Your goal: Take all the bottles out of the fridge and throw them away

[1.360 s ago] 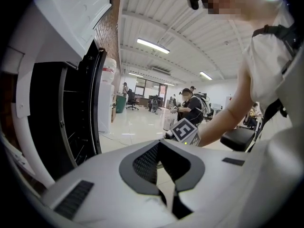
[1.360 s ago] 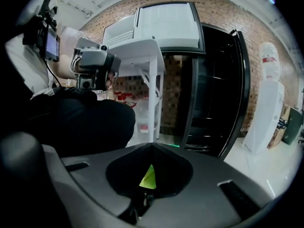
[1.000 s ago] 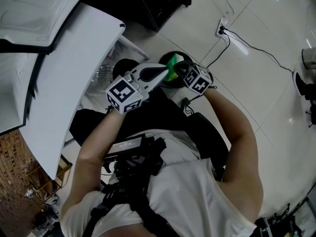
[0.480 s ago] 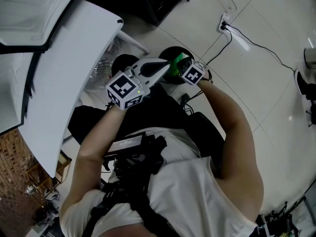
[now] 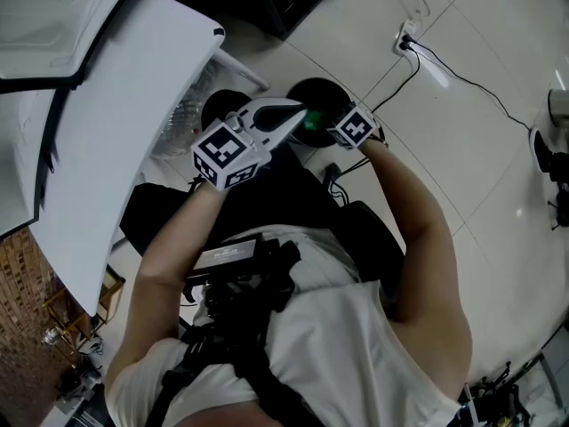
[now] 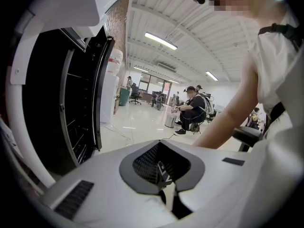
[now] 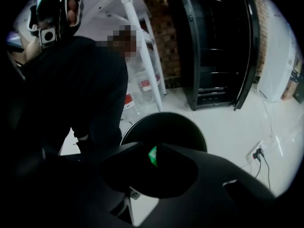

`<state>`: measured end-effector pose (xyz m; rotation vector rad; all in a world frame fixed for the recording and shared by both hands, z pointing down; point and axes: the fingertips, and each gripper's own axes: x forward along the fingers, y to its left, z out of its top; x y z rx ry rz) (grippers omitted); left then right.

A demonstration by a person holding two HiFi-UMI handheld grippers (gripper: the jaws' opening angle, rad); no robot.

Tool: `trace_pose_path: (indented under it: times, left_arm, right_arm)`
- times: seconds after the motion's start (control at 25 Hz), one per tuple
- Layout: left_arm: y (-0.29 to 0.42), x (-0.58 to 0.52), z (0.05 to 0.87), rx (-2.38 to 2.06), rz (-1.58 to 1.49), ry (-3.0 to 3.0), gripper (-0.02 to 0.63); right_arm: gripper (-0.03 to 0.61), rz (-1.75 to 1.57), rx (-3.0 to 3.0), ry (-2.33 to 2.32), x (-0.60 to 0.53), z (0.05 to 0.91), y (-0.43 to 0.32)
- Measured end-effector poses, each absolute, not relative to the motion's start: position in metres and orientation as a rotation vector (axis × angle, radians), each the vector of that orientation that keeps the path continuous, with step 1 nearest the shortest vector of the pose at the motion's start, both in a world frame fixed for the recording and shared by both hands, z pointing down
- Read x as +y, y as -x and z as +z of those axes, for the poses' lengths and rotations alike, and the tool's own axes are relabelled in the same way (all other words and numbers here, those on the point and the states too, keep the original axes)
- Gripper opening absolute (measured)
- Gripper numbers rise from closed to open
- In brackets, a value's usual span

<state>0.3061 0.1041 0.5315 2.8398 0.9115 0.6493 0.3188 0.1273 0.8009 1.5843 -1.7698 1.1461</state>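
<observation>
A green bottle (image 5: 312,119) hangs over the mouth of the round black bin (image 5: 320,92). In the right gripper view only a green sliver of the bottle (image 7: 152,155) shows in the gap of my right gripper (image 7: 153,159), right above the bin (image 7: 164,127). Those jaws have just been opening and stand apart, with the bottle still between them. My right gripper (image 5: 322,121) points steeply down at the bin. My left gripper (image 5: 298,114) lies beside it, jaws together with nothing in them (image 6: 172,196). The black fridge (image 6: 80,113) stands open.
The white fridge door (image 5: 116,132) swings out on the left. Clear plastic bottles (image 5: 182,127) sit under a white rack (image 7: 137,27) next to the bin. A cable (image 5: 462,83) runs across the tiled floor to a wall socket (image 5: 402,44). People sit far off in the hall (image 6: 192,110).
My right gripper has sunk toward the bin with the green bottle, and less of the bottle shows now. The left gripper has stayed almost still.
</observation>
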Motion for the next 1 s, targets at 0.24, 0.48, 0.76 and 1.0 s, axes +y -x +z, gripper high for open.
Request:
trace_pose_path:
  times: [0.24, 0.48, 0.76, 1.0]
  left_arm:
    - [-0.306, 0.105, 0.529, 0.919, 0.645, -2.843, 0.015]
    - [-0.298, 0.112, 0.495, 1.009, 0.544, -2.848, 0.015]
    - [-0.281, 0.106, 0.415, 1.008, 0.388, -2.887, 0.015]
    - [-0.265, 0.079, 0.350, 0.835, 0.322, -2.961, 0.015]
  right_arm:
    - [0.056, 1.150, -1.885, -1.811, 0.113, 0.757, -0.326]
    - [0.012, 0.849, -2.124, -2.016, 0.084, 0.632, -0.330]
    - [0.000, 0.282, -2.408, -2.014, 0.071, 0.442, -0.312]
    - [0.000, -0.038, -2.485, -1.905, 0.048, 0.326, -0.286]
